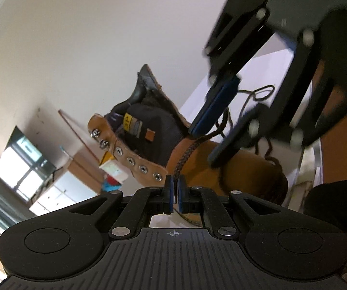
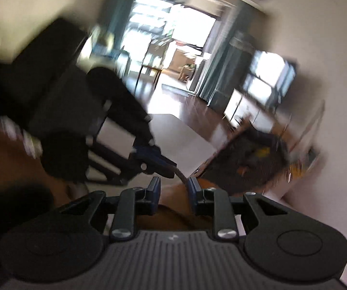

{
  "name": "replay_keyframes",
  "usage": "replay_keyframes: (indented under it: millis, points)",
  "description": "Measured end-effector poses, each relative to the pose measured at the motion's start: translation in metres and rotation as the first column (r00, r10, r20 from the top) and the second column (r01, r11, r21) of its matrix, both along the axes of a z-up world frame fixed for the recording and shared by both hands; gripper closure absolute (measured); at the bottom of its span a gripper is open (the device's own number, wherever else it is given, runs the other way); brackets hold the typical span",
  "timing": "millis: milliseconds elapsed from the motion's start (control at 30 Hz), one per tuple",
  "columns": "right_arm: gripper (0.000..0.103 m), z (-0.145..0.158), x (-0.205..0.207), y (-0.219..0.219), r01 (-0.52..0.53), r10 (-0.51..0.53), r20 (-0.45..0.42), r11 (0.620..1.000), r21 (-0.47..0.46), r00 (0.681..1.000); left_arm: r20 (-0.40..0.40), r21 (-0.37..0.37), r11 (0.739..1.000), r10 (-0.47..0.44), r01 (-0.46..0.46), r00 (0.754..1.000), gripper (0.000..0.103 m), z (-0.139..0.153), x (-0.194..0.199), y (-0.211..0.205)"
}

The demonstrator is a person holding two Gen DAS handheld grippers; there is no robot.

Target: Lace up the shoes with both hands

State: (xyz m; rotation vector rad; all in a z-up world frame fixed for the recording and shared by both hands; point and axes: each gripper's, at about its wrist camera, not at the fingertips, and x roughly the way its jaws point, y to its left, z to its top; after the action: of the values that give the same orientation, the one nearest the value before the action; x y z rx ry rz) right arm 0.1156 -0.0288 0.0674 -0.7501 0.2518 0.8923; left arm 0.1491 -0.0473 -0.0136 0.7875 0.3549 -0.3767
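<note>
left gripper (image 1: 174, 183): 1, nearest in the left wrist view; jaws pinched together on the lace, blue pads clamping it just beside the boot's lowest eyelet
lace (image 1: 185, 155): 1 dark braided cord; runs from the closed pads up across the tan leather, then trails off in loose loops on the white surface behind the boot
right gripper (image 1: 212, 130): 1, upper right in the left wrist view, motion-blurred; jaws parted, nothing between them; one blue-padded finger lies close over the lace, contact cannot be told
right gripper, own view (image 2: 173, 184): jaws stand apart with a clear gap; a cord end shows just beyond them, not pressed by either pad; frame heavily blurred
boot (image 1: 149, 130): 1, tan leather with dark padded collar and dark tongue; lies tipped over, opening toward the left gripper; sits on the white surface (image 1: 265, 72) near its corner
eyelets (image 1: 143, 168): 4 round metal ones counted along the visible flap
lace hooks (image 1: 98, 137): 2 metal ones above the eyelets on the same flap
tongue labels (image 1: 134, 126): 1 yellow-and-grey tag, 1 small brown patch beside it
hands: dark-gloved hand behind the left gripper in the right wrist view, too blurred for detail
windows (image 1: 21, 166): bright panes far back, count unclear
</note>
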Motion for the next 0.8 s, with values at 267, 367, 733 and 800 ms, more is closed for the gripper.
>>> replay_keyframes:
  millis: [267,367,733,800]
  points:
    - [0.084,-0.018,-0.005,0.027,-0.026,0.049,0.148,0.988,-0.153,0.988,0.003,-0.013,1.000,-0.006,0.006,1.000,0.100,0.003,-0.002,0.001]
    - [0.084,-0.019,-0.004,0.027,-0.015,0.043,0.179,0.988,-0.154,0.983,0.000,-0.012,1.000,-0.008,0.008,1.000,0.100,0.003,-0.003,-0.001]
    - [0.085,-0.041,-0.008,0.041,-0.043,0.112,0.258,0.965,-0.259,0.960,-0.004,0.007,1.000,-0.022,0.022,1.000,0.099,0.002,-0.007,-0.003]
    - [0.090,-0.044,-0.009,0.042,-0.049,0.126,0.269,0.961,-0.273,0.955,-0.003,0.009,1.000,-0.023,0.023,1.000,0.099,0.002,-0.007,-0.003]
